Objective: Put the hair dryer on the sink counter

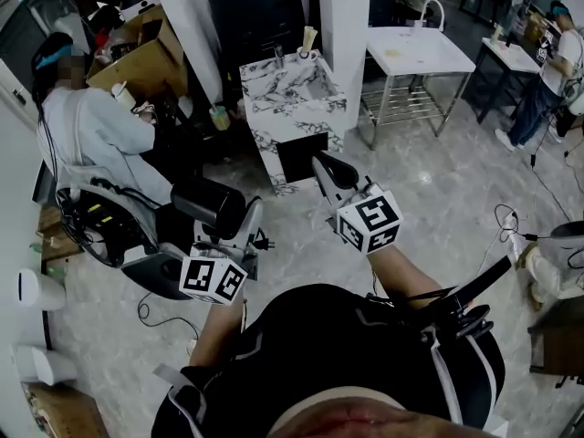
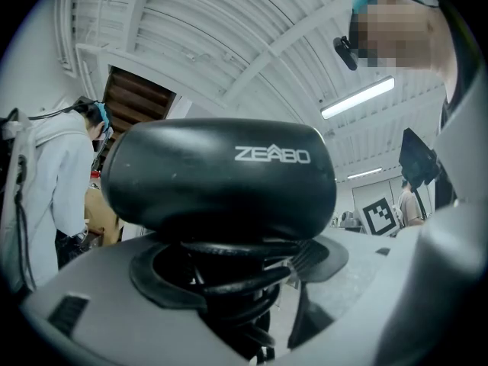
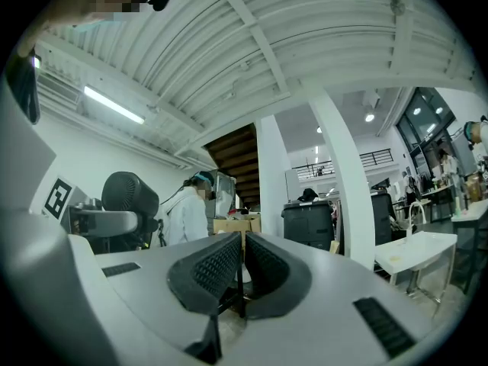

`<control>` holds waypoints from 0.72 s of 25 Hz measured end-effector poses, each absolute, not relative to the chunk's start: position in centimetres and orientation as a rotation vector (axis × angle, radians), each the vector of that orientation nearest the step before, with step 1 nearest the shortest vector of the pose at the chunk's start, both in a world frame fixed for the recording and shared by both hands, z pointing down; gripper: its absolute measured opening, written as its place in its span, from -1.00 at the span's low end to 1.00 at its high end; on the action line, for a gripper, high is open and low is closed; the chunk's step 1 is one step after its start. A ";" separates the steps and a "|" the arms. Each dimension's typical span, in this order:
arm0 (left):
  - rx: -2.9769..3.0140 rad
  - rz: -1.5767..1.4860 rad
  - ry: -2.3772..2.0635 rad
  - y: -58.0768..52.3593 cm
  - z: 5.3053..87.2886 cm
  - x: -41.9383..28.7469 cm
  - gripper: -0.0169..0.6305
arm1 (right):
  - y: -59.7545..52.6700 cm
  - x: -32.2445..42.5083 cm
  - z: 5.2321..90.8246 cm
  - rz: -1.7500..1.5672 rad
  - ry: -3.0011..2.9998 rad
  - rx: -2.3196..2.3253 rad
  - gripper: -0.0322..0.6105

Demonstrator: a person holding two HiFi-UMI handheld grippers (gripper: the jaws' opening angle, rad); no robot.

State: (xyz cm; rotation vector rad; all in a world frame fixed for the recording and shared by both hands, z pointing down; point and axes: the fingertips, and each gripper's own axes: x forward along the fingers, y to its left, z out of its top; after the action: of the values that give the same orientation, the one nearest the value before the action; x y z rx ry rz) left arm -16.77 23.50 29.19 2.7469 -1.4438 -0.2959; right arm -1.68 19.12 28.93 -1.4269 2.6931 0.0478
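A black hair dryer [image 1: 208, 203] sits in my left gripper [image 1: 228, 234], held up in front of the body at lower left of the head view. In the left gripper view the dryer's body [image 2: 221, 178] lies across the top, and its coiled cord [image 2: 229, 280] and handle fill the gap between the jaws. My right gripper [image 1: 330, 173] is shut with nothing in it and points toward the marble sink counter [image 1: 292, 108], which stands a few steps ahead. The dryer [image 3: 130, 197] also shows at left in the right gripper view, beyond the closed pads [image 3: 210, 269].
A seated person in a grey hoodie [image 1: 100, 130] is at left beside a cardboard box [image 1: 146, 57]. A white pillar [image 1: 345, 16] rises behind the counter, with a white sink table [image 1: 420, 51] to its right. Another person [image 1: 547, 80] stands far right. Cables [image 1: 511, 222] lie on the floor.
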 end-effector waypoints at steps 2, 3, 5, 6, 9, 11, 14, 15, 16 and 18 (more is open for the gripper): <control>2.738 -0.306 -1.453 22.9 29.1 -15.8 0.15 | 18.8 -0.9 28.9 0.051 2.703 -1.406 -0.81; 2.736 -0.309 -1.457 22.7 29.1 -15.3 0.15 | 18.6 -0.6 28.9 0.055 2.709 -1.397 -0.81; 2.738 -0.313 -1.461 22.1 29.1 -14.2 0.15 | 18.3 0.3 29.1 0.064 2.715 -1.387 -0.81; 2.738 -0.315 -1.461 21.8 29.1 -13.7 0.15 | 18.0 0.9 29.2 0.066 2.714 -1.388 -0.81; 2.732 -0.311 -1.456 21.1 29.3 -12.3 0.15 | 17.2 2.6 29.4 0.051 2.704 -1.398 -0.81; 2.734 -0.295 -1.448 20.6 29.3 -11.4 0.15 | 16.8 3.5 29.3 0.044 2.696 -1.400 -0.81; 2.741 -0.280 -1.435 19.6 29.3 -10.4 0.15 | 16.1 4.3 29.1 0.049 2.688 -1.401 -0.81; 2.745 -0.280 -1.430 19.1 29.2 -10.1 0.15 | 15.7 4.6 29.0 0.050 2.686 -1.405 -0.81; 2.749 -0.282 -1.424 18.6 29.1 -9.9 0.15 | 15.3 4.7 29.1 0.048 2.684 -1.409 -0.81; 2.756 -0.280 -1.409 17.6 29.1 -9.4 0.15 | 14.4 4.9 29.4 0.036 2.683 -1.420 -0.81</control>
State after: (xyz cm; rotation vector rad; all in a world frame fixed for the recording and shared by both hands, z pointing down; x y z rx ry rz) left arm -9.45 17.60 29.13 2.7561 -1.4088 -0.2799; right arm 4.94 14.39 29.40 -1.4195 2.6829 0.0358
